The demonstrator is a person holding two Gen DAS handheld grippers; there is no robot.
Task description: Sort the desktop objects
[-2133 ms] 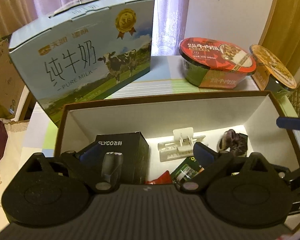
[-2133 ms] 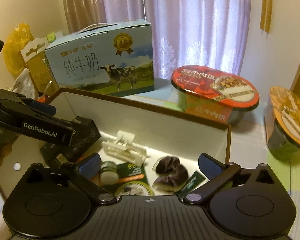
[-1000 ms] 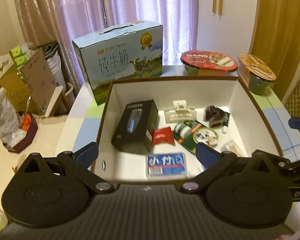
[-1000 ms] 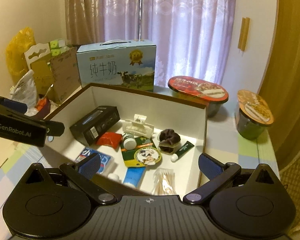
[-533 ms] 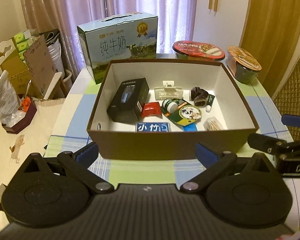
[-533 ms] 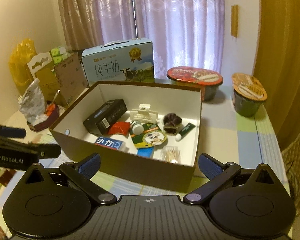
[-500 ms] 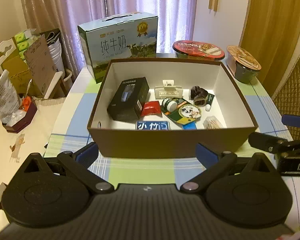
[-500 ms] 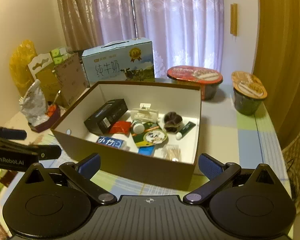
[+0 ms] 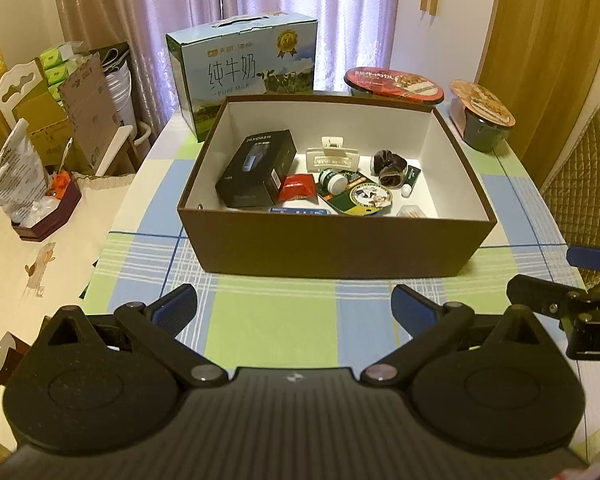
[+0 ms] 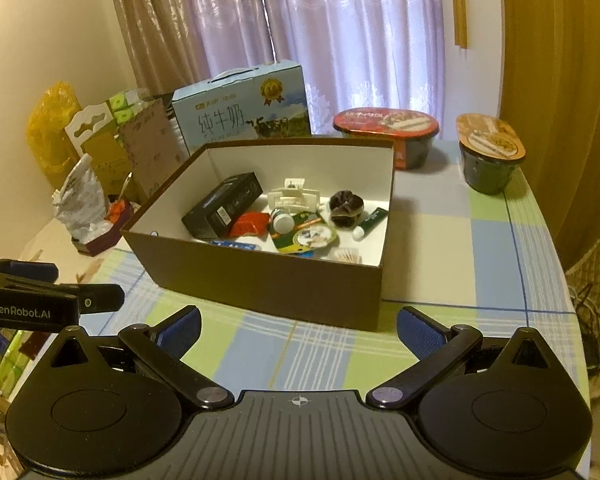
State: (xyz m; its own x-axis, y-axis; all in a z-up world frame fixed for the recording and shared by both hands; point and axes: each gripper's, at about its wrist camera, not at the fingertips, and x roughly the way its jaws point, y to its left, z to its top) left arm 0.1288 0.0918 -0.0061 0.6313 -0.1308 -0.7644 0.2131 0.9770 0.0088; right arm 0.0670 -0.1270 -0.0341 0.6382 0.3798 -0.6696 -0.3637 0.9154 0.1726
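Brown box (image 9: 336, 246) sits mid-table on the checked cloth (image 9: 276, 324), holding a black carton (image 9: 256, 168), white clip (image 9: 332, 157) and small items. Left gripper (image 9: 294, 306) and right gripper (image 10: 298, 326) hover before it, both jaws wide, empty.

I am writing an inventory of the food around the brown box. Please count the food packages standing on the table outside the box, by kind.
Milk carton: 1, blue
Red-lidded meal bowl: 1
Orange-lidded cup: 1
Total: 3, all behind or beside the brown box
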